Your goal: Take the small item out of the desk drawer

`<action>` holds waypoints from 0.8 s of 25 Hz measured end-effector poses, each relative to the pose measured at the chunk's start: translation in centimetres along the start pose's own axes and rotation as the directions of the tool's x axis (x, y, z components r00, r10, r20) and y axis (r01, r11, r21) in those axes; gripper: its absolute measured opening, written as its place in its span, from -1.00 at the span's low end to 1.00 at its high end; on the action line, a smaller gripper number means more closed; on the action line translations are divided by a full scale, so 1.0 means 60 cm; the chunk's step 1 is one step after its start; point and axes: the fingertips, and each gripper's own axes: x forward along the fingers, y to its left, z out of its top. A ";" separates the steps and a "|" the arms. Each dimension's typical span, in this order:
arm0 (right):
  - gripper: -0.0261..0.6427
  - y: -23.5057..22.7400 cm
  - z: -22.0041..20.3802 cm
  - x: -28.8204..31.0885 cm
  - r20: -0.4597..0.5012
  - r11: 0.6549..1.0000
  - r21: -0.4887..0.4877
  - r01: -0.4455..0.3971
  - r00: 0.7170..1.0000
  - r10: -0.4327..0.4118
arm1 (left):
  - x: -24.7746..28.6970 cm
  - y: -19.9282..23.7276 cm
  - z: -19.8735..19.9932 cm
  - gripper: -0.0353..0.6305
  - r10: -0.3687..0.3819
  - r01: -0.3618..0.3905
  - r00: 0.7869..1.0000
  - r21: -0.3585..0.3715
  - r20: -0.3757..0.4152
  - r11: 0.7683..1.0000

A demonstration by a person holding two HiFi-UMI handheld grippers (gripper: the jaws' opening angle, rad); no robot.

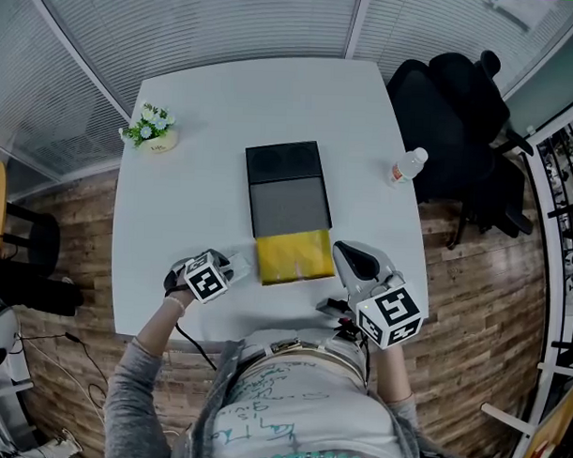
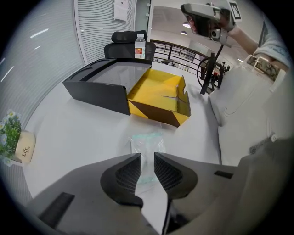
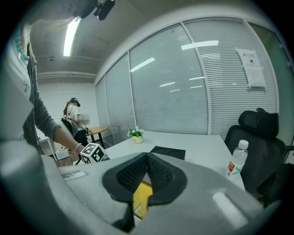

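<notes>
— Where's the packet (image 2: 146, 141) now?
— On the table near the yellow drawer (image 2: 161, 94), lengthwise between the left claw's (image 2: 147, 158) slightly parted jaws, ungripped. The right claw (image 3: 147, 156), closed and empty, is farther off.

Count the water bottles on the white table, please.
1. The water bottle stands upright near the table's right edge, by the black chair. No other is visible.
</notes>
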 end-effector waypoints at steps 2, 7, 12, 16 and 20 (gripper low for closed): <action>-0.91 0.001 0.000 0.001 0.001 1.000 0.001 -0.002 1.000 0.002 | -0.003 -0.004 0.003 -0.58 -0.014 0.014 1.000 0.002 0.002 1.000; -0.91 0.002 -0.003 0.002 0.002 1.000 0.002 -0.005 1.000 0.005 | -0.008 -0.008 0.001 -0.38 -0.029 0.029 1.000 -0.019 0.006 0.999; -0.91 -0.002 -0.003 -0.001 0.012 1.000 0.006 -0.002 1.000 0.002 | -0.014 0.003 0.001 -0.37 -0.010 0.012 0.999 -0.063 0.031 0.998; -0.91 -0.001 -0.001 -0.001 0.009 1.000 0.001 0.000 1.000 0.000 | -0.020 0.006 -0.004 -0.37 -0.005 0.007 0.999 -0.075 0.033 0.997; -0.91 0.000 -0.002 -0.003 0.005 1.000 0.002 0.000 1.000 0.000 | -0.029 0.001 0.004 -0.37 -0.005 0.009 0.998 -0.076 0.056 0.997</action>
